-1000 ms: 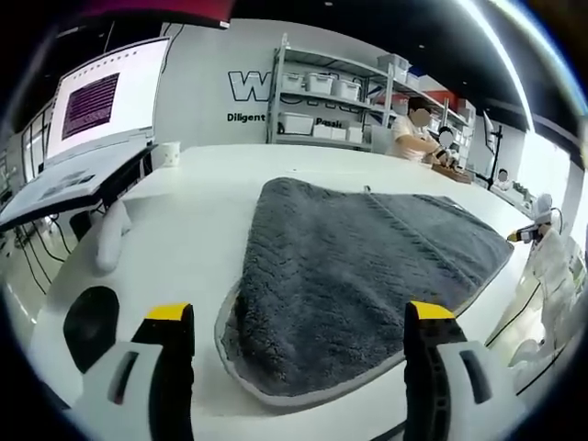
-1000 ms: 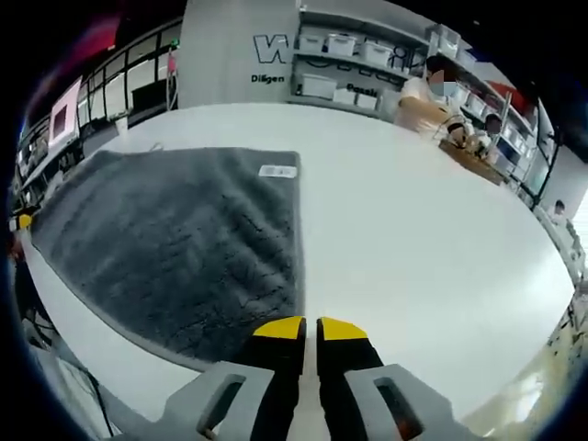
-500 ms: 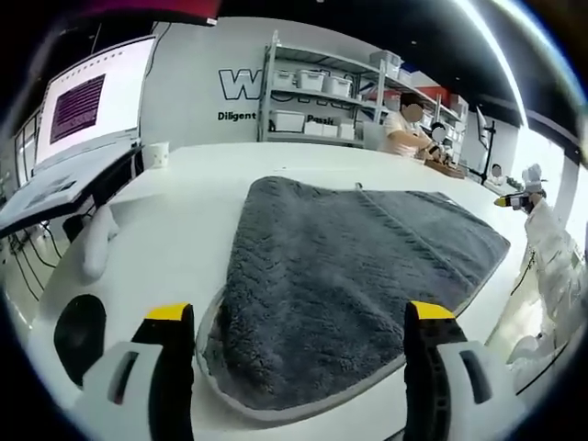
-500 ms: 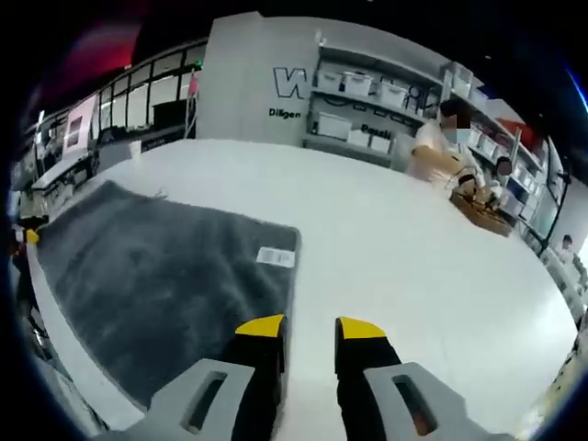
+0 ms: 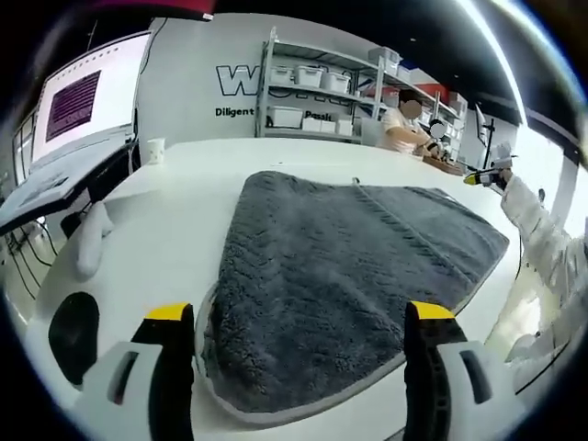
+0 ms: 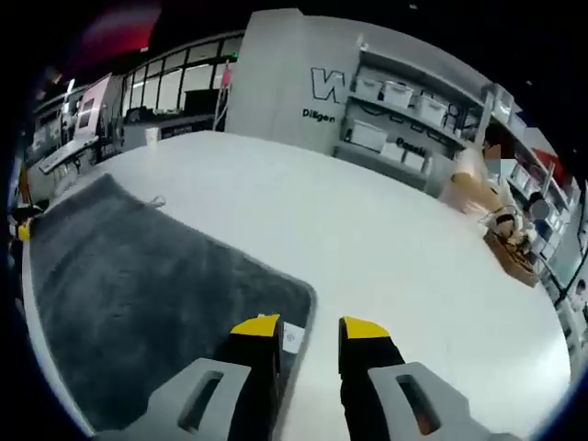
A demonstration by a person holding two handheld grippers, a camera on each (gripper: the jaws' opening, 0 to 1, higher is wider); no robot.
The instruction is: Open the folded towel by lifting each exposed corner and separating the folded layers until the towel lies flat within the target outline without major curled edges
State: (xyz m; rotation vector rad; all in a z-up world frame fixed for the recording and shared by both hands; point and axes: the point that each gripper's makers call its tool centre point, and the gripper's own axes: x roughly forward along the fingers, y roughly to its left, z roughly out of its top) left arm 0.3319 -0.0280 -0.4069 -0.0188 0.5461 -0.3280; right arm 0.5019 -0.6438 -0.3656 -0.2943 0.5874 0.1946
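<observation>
Left gripper view: left gripper point(image 5: 299, 322) sitting low at frame bottom, jaws spread wide, holding nothing, yellow tips flanking the near corner of the grey towel point(image 5: 354, 266). Towel lying spread across the white table point(image 5: 175, 230), filling frame centre, light trim edge curving along lower left. White cup point(image 5: 155, 150) standing at upper left on the table, monitor point(image 5: 84, 96) glowing far upper left, shelving point(image 5: 317, 92) with bins at upper centre. Sleeve point(image 5: 542, 243) reaching in at right edge, right gripper's yellow tip point(image 5: 471, 178) showing at upper right, apart from the towel.

Right gripper view: right gripper point(image 6: 310, 326) rising from bottom centre, jaws slightly parted with a narrow gap, gripping nothing. Towel point(image 6: 138, 294) occupying lower left, its rounded corner ending just beside the left jaw; white label point(image 6: 292, 338) peeking between the jaws on the towel corner. Bare table point(image 6: 413, 248) stretching across centre and right. Person point(image 6: 482, 184) sitting at right.
</observation>
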